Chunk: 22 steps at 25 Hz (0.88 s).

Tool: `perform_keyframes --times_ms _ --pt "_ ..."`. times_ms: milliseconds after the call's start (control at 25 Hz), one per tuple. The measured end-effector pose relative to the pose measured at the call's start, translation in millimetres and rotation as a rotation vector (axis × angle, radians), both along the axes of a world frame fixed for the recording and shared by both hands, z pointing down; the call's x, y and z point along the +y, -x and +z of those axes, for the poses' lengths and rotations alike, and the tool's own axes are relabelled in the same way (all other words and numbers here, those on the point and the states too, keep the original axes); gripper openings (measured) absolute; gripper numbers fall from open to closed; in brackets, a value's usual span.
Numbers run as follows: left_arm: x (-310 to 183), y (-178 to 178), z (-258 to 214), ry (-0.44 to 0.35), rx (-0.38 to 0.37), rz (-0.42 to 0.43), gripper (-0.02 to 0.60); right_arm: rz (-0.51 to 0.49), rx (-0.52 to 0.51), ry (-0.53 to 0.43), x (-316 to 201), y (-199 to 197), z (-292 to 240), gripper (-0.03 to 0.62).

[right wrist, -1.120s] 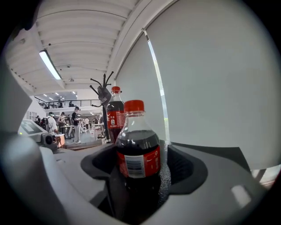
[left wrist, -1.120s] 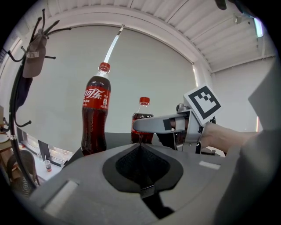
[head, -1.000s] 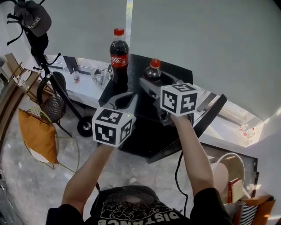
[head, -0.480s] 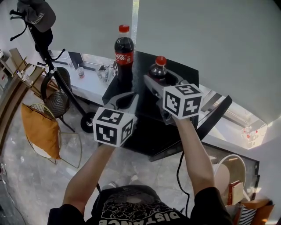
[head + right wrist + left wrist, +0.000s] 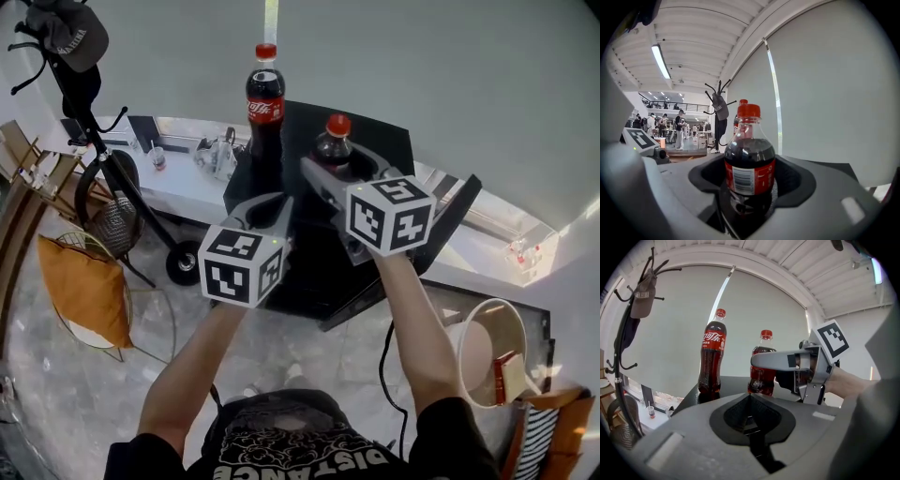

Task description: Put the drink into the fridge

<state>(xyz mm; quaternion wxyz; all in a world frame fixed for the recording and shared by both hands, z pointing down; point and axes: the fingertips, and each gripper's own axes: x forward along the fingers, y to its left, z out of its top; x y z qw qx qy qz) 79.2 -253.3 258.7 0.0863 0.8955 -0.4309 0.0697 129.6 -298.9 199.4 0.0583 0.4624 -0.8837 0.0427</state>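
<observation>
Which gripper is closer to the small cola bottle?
Right. The right gripper has the small bottle between its jaws, which have just been closing on it. The left gripper hangs off to the bottle's left, apart from it, jaws shut and empty.

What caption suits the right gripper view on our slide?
Right gripper, jaws just closed in, grips a small cola bottle; a taller bottle stands behind.

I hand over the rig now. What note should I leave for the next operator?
Right tongs: have just been closing, now shut on the small cola bottle, at the top of the black fridge.
Left tongs: shut, empty, beside the right.
Tall cola bottle: stands on the fridge top, untouched.
Done: small bottle gripped.
Left: put it inside the fridge.
</observation>
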Motion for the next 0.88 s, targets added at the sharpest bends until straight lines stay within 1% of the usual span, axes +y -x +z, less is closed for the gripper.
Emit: perform_keyframes --times_ms 320,480,880 --pt "34 15 -1 -0.005 0.009 0.064 0.003 0.053 0.000 0.002 47 16 3 0.307" --pt "52 24 6 0.003 0.021 0.094 0.003 0.085 -0.003 -0.007 70 26 9 0.307" --pt "82 40 35 0.029 0.031 0.120 0.003 0.140 -0.027 -0.020 116 41 45 0.307"
